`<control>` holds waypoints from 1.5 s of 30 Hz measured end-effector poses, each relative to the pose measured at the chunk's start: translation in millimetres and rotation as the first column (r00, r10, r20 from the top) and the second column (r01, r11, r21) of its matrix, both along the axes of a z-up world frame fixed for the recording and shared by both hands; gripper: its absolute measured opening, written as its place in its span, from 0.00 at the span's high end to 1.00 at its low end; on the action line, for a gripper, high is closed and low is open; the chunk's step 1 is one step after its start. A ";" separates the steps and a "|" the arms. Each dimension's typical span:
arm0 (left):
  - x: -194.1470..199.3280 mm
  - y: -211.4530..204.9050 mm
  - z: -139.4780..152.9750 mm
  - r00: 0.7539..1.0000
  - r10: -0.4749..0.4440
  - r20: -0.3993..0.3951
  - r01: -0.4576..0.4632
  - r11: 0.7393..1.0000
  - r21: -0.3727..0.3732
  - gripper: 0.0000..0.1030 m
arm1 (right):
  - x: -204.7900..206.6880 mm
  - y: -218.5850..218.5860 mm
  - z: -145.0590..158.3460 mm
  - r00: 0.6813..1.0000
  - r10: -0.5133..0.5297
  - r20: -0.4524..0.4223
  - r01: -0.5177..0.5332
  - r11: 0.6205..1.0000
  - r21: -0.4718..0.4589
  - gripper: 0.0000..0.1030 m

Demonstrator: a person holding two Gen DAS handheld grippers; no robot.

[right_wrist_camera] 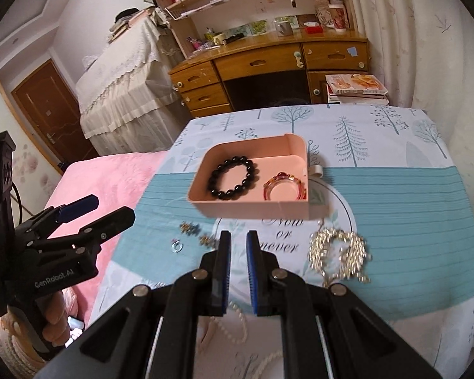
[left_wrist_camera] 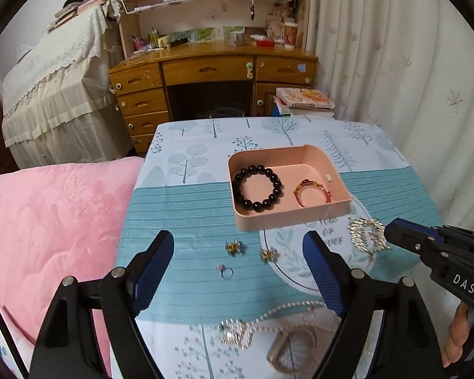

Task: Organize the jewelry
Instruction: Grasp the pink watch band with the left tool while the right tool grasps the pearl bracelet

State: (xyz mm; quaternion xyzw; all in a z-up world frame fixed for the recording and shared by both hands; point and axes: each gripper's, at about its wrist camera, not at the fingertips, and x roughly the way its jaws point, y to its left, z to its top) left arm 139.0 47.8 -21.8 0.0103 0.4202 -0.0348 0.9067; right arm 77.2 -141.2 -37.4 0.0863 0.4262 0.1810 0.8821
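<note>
A pink tray (left_wrist_camera: 312, 219) (right_wrist_camera: 205, 203) on the tablecloth holds a black bead bracelet (left_wrist_camera: 257, 187) (right_wrist_camera: 233, 178) and a red-gold bracelet (left_wrist_camera: 312, 192) (right_wrist_camera: 284, 186). In front of it lie two small gold earrings (left_wrist_camera: 233, 248) (left_wrist_camera: 268, 254), a small ring (left_wrist_camera: 226, 272) (right_wrist_camera: 176, 245), and a sparkly gold bracelet (left_wrist_camera: 368, 235) (right_wrist_camera: 341, 251). A pearl necklace with a pendant (left_wrist_camera: 237, 331) lies near the front edge. My left gripper (left_wrist_camera: 241, 271) is open above the ring and earrings. My right gripper (right_wrist_camera: 238, 243) is nearly shut and empty, left of the gold bracelet.
A pink quilt (left_wrist_camera: 53, 230) lies left of the table. A wooden desk (left_wrist_camera: 211, 72) with shelves and a stack of books (left_wrist_camera: 303, 101) stand behind it. A curtain (left_wrist_camera: 395, 63) hangs at the right. A beige hair clip (left_wrist_camera: 295, 350) lies by the necklace.
</note>
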 end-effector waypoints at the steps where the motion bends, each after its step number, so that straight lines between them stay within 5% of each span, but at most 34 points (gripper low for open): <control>1: -5.4 -0.6 1.6 1.000 0.002 0.005 -0.002 1.000 -0.005 0.20 | -5.1 -0.7 1.9 1.000 0.001 0.005 -0.001 1.000 -0.001 0.90; 6: -36.1 -4.9 10.5 0.999 0.006 0.052 -0.005 1.000 -0.014 0.20 | -32.8 -9.8 12.3 0.999 -0.005 0.047 0.005 1.000 -0.002 0.87; 10: -58.3 -14.1 9.0 0.997 -0.010 0.077 0.010 1.000 -0.010 0.20 | -54.4 -17.2 13.8 0.997 -0.026 0.078 0.028 0.999 -0.027 0.72; 16: -79.2 -33.6 -13.0 0.997 -0.030 0.068 0.027 0.998 0.048 0.20 | -82.3 -31.7 0.5 0.996 -0.045 0.075 0.048 0.998 -0.036 0.71; 33: -88.7 -64.0 -102.9 0.976 -0.118 -0.185 0.114 0.993 -0.032 0.20 | -98.8 -62.3 -93.1 0.994 -0.090 -0.056 0.074 0.967 -0.245 0.71; 45: -84.4 -75.0 -119.0 0.968 -0.118 -0.220 0.124 0.992 0.016 0.25 | -92.3 -34.2 -114.1 0.998 0.022 -0.058 -0.040 0.945 -0.326 0.71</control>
